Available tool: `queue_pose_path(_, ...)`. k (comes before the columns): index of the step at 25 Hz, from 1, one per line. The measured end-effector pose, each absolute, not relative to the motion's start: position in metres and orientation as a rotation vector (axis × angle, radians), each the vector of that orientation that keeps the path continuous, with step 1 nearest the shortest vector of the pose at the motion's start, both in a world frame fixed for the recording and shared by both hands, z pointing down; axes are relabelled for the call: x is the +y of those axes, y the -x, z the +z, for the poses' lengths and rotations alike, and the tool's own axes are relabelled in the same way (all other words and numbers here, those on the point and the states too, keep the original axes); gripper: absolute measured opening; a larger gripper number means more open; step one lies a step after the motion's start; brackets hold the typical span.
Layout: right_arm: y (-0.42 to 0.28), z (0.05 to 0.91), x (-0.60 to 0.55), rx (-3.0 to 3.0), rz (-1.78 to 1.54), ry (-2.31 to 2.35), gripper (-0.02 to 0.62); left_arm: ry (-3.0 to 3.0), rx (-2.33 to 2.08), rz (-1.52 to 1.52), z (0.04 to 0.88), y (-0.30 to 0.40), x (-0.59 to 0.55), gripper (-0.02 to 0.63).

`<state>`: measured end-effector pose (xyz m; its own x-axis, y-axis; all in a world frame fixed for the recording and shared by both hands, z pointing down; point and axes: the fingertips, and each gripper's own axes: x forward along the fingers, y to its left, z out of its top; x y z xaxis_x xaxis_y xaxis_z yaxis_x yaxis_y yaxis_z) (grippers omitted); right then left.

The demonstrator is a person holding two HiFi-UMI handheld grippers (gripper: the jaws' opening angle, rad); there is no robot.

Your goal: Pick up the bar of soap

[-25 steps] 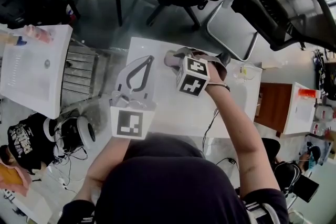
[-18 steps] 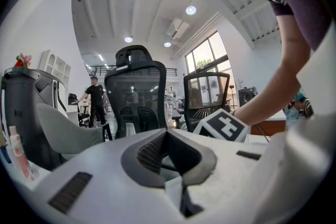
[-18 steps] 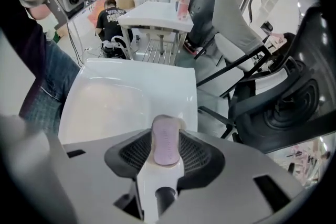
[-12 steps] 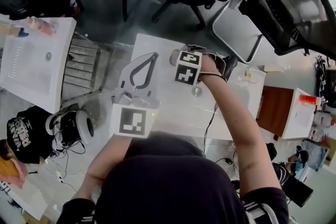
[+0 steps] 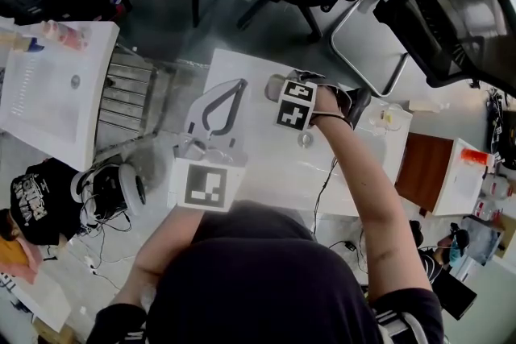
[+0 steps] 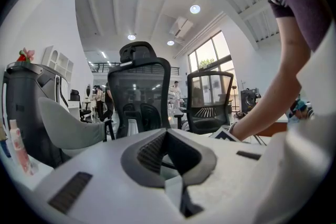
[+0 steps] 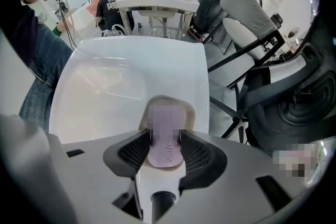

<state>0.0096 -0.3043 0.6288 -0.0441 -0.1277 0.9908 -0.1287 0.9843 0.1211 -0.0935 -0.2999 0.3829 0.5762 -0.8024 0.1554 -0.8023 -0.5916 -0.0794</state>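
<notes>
1. Soap: pink bar, lying flat in a cream dish on the white table; not yet lifted.
2. Right claw: opening, astride the bar with a pad close at each side; no squeeze visible, so nothing held.
3. Left claw: tips together, empty, well apart from the dish over the table.
4. Left to do, by judgement: close on the bar; raise it straight up out of the dish.
5. Room: dish near the table's edge, chair legs just beyond; bare table on the other side; nothing overhead.
</notes>
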Motion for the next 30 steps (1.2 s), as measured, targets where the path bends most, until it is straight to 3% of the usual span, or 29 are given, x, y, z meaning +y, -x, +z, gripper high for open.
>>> queue_pose_path(19,-0.002,0.628,-0.309,-1.691,-0.044,-0.284,0.187,2.812,1.42,-0.303,0.39,0.092,-0.303,-0.002)
queue_pose_path(30,0.032,0.571,-0.322,-1.817,-0.155,-0.435,0.186,2.781,1.429,-0.266,0.377,0.098,-0.295,-0.002)
